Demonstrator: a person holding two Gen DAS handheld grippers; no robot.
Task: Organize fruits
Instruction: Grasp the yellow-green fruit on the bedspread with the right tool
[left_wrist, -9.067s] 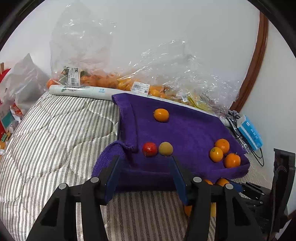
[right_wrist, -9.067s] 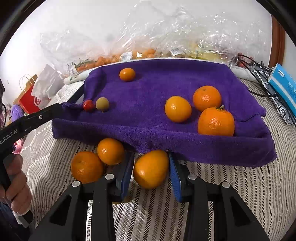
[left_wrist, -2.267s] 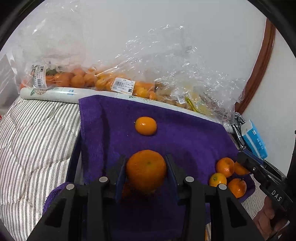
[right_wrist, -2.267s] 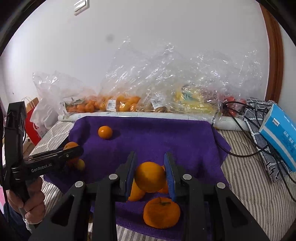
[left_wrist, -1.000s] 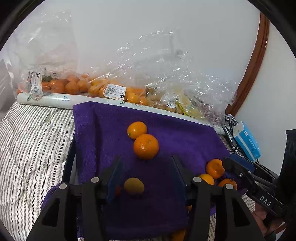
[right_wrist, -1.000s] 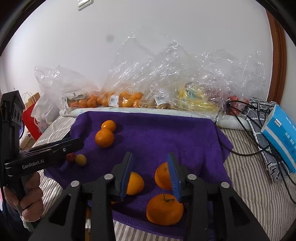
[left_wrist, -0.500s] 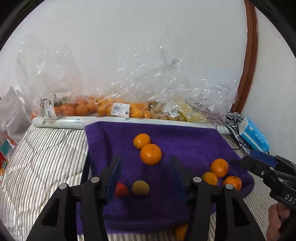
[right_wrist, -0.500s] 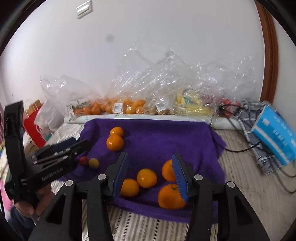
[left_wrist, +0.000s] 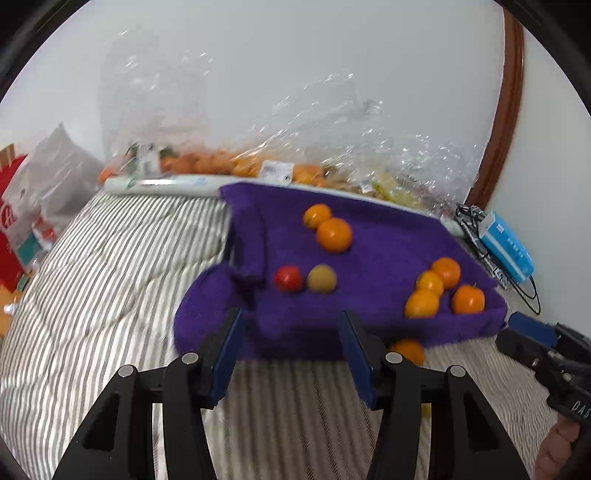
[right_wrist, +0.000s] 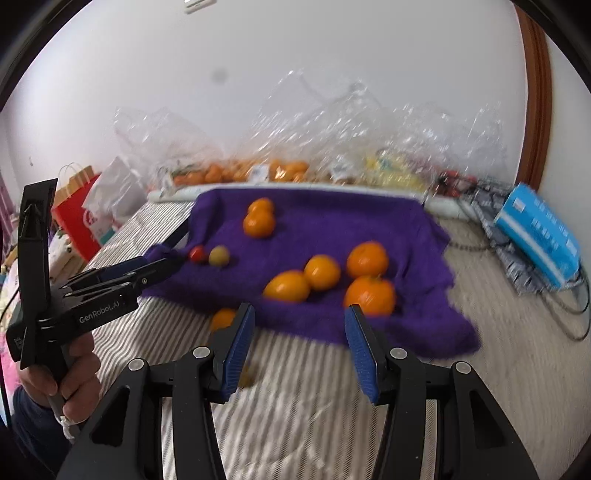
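The left tongs (left_wrist: 291, 354) stand apart with nothing between their blue pads, poised over the striped quilted bed cover (left_wrist: 110, 280) just in front of the purple terry towel (left_wrist: 376, 254). The right tongs (right_wrist: 299, 347) are opening, also empty, over the same bed cover near the towel's front edge.

On the towel, two round orange mandarins (left_wrist: 328, 229) sit touching each other toward the back. A small red cherry tomato (left_wrist: 288, 278) and a small yellowish-green round fruit (left_wrist: 322, 278) lie side by side near the left fold. A cluster of four orange mandarins (right_wrist: 340, 275) sits at the towel's right front corner. One more orange mandarin (right_wrist: 222, 319) lies off the towel on the bed cover, just beside the front hem, partly hidden by the right tongs' left pad.

Behind the towel, clear plastic bags of orange and yellow fruit (right_wrist: 295, 170) lean against the white wall. A blue tissue box (right_wrist: 539, 236) rests at the right on a patterned cloth, with black cables nearby
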